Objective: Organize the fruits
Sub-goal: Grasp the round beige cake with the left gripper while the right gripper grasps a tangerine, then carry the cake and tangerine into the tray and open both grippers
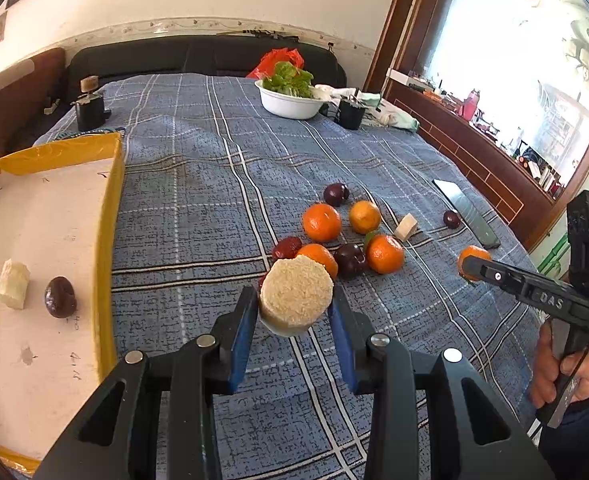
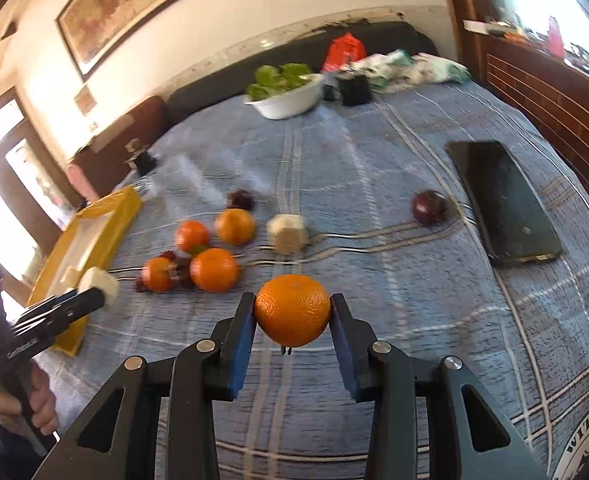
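Observation:
My left gripper (image 1: 294,301) is shut on a pale, fibrous round chunk (image 1: 296,292), held above the blue checked cloth just right of the yellow-rimmed tray (image 1: 112,216). In the tray lie another pale chunk (image 1: 12,290) and a dark plum (image 1: 60,297). My right gripper (image 2: 292,309) is shut on a mandarin (image 2: 292,300), its blue pads pressing both sides. Several loose mandarins (image 1: 321,222), dark plums (image 1: 350,260), a red date (image 1: 286,248) and a pale chunk (image 1: 405,226) lie grouped mid-cloth. One plum (image 2: 428,208) lies apart near the phone.
A white bowl of greens (image 1: 290,102) and a black cup (image 1: 349,114) stand at the far end. A dark phone (image 2: 502,204) lies by the right edge, along a wooden sill. A small black device (image 1: 90,110) stands beyond the tray. A hand (image 1: 566,372) holds the right gripper's handle.

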A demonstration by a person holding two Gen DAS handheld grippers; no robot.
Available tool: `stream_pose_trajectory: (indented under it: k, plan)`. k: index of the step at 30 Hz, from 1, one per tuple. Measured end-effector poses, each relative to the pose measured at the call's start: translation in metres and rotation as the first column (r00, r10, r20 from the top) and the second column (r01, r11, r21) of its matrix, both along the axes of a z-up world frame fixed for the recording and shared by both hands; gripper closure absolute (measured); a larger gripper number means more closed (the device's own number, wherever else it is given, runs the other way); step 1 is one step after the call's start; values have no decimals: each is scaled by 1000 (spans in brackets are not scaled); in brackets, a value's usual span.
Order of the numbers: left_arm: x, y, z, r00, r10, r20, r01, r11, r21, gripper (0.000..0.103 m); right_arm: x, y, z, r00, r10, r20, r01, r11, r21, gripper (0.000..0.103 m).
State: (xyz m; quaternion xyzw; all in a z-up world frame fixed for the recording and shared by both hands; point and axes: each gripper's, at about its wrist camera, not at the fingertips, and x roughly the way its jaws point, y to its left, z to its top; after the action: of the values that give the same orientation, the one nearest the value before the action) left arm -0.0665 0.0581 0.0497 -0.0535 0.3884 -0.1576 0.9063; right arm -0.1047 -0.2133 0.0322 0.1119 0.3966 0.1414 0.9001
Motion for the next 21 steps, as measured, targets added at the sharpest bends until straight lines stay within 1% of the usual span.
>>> stream_pose_trajectory:
  k: [6,11,14,18,21]
  plan:
    - [-5,21,10,999,43,19,-43,999,-11,68,-6,39,13,994,102,37,-103,995,9,63]
    - [-12,50,17,994,100,36,-100,995,-14,68,-9,80,19,976,214,41,-215,977,16,63]
    - [-18,74,21,987,154,46,-153,988,-18,68,-13,110,25,955,292,55,-293,956,10,62]
    - [-26,111,23,972,232,46,-231,973,-18,68,-16,147,33,922,379,73,-380,925,0,62]
    - [-31,136,17,958,286,31,-286,958,-16,68,-14,179,35,887,455,75,-457,889,14,62]
